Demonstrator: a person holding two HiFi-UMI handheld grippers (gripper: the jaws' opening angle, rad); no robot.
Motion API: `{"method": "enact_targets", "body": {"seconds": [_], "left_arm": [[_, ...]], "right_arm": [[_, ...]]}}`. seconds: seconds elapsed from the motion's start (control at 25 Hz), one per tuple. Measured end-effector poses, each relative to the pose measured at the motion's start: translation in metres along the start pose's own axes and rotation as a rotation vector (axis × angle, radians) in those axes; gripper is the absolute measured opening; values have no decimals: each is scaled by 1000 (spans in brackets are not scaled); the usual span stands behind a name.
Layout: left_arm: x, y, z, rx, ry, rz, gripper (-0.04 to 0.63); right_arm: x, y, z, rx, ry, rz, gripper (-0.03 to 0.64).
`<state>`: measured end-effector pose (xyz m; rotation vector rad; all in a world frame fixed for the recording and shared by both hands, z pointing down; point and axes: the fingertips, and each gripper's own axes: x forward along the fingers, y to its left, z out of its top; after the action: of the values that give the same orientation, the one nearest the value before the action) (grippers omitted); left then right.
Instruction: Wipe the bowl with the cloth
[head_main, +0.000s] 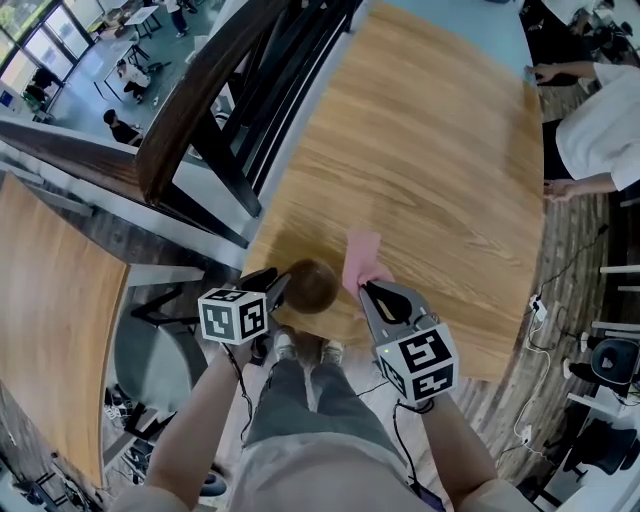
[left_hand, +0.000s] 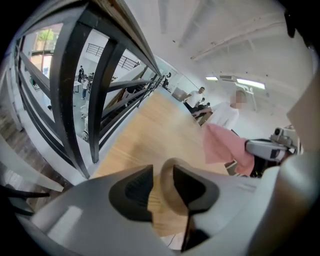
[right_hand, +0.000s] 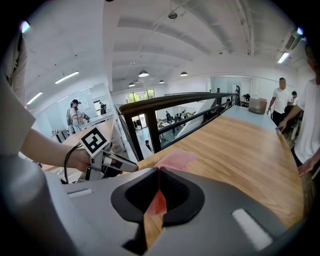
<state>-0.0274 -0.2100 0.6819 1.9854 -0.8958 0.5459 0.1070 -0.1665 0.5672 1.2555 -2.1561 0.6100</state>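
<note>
Bowl, brown and round, stands on the wooden table at its near edge, directly in front of the person. The left gripper meets the bowl from its left side. In the left gripper view the jaws stand apart with the bowl's tan rim between them. The rim lies against the right-hand pad, and a clear gap separates it from the other pad, so nothing is clamped.

The right gripper sits just to the right of the bowl. Its jaws are closed on one corner of the pink cloth, and in the right gripper view a thin fold of the fabric shows pinched in the slit between the pads. The free part of the cloth extends away from the jaws over the table, just beside the bowl and not touching its inside. Whether it lies flat on the wood cannot be told.

Each gripper carries a marker cube near the hand that holds it. A dark railing runs along the table's left edge. A person in a white shirt stands at the far right side of the table, well apart from the bowl.
</note>
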Motion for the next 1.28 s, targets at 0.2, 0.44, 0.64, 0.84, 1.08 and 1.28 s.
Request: {"method": "enact_targets", "body": {"seconds": [0.2, 0.44, 0.64, 0.84, 1.08, 1.28], "left_arm": [[-36, -14, 29, 70, -109, 35, 98], [-88, -61, 72, 185, -220, 56, 17], [-127, -101, 105, 286, -331, 50, 2], [-159, -147, 128, 368, -417, 32, 2], [-198, -189, 160, 448, -521, 9, 2], [-232, -213, 179, 513, -595, 11, 2]], "right_arm": [[-19, 0, 18, -13, -49, -21, 14], [-61, 0, 60, -27, -136, -40, 14], [-87, 5, 93, -57, -214, -59, 14], [-119, 10, 120, -80, -289, -64, 14], [-153, 15, 159, -105, -391, -75, 14], [-182, 28, 188, -127, -465, -82, 14]]}}
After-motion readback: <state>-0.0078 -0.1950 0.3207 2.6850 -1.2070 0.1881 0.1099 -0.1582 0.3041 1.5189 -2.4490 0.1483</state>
